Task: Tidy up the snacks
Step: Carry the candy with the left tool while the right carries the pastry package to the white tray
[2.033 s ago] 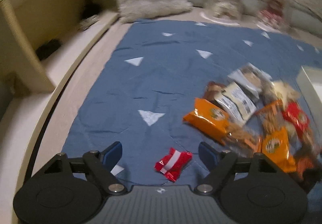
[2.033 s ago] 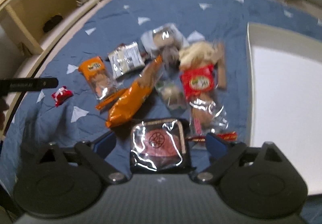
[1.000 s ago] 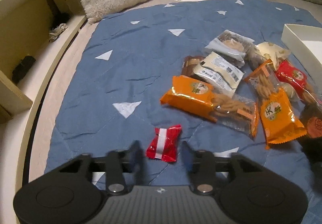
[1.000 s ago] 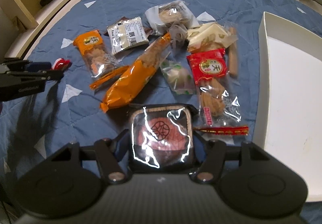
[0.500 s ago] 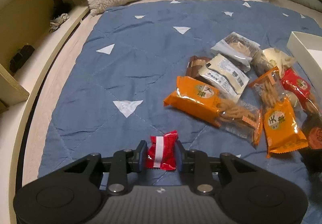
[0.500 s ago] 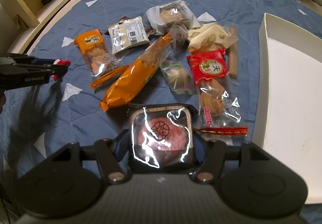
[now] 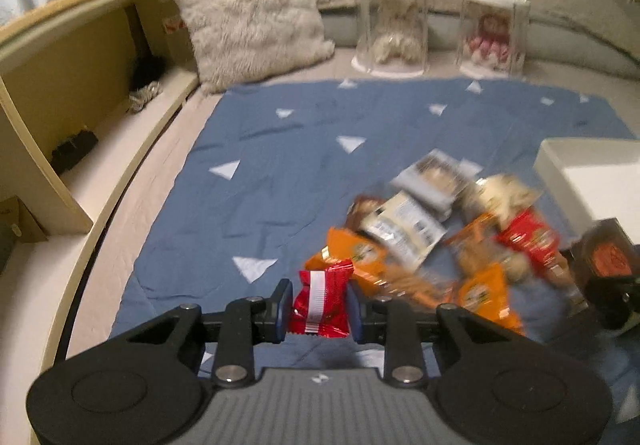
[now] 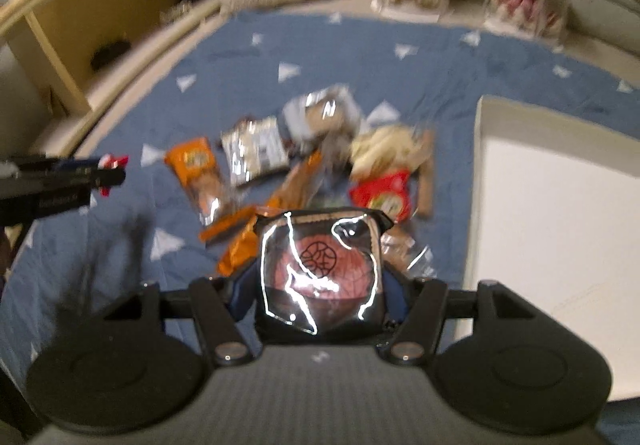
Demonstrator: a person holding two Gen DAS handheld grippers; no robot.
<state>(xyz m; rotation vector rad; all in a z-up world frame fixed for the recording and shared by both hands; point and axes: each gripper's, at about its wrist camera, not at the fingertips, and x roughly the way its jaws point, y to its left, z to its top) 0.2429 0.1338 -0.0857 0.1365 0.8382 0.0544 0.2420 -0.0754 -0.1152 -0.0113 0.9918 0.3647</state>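
Note:
My left gripper [image 7: 319, 305] is shut on a small red candy packet with a white stripe [image 7: 320, 299], held up off the blue blanket [image 7: 304, 165]. In the right wrist view that gripper [image 8: 105, 172] shows at the far left with the red packet [image 8: 114, 161] at its tip. My right gripper [image 8: 318, 277] is shut on a dark packet with a clear window over a round reddish pastry [image 8: 318, 271], also raised. A pile of several snack packets [image 8: 304, 165] lies on the blanket between the two grippers. The pile [image 7: 440, 237] is blurred in the left wrist view.
A white open box [image 8: 552, 213] lies at the right, its corner [image 7: 588, 173] also in the left wrist view. A furry cushion [image 7: 248, 9] and two clear display cases with dolls [image 7: 392, 29] stand at the back. A wooden shelf [image 7: 60, 85] runs along the left.
The left jaws closed on the red candy packet and lifted it off the blanket. The right gripper rose with the pastry packet; both views now look further across the bed.

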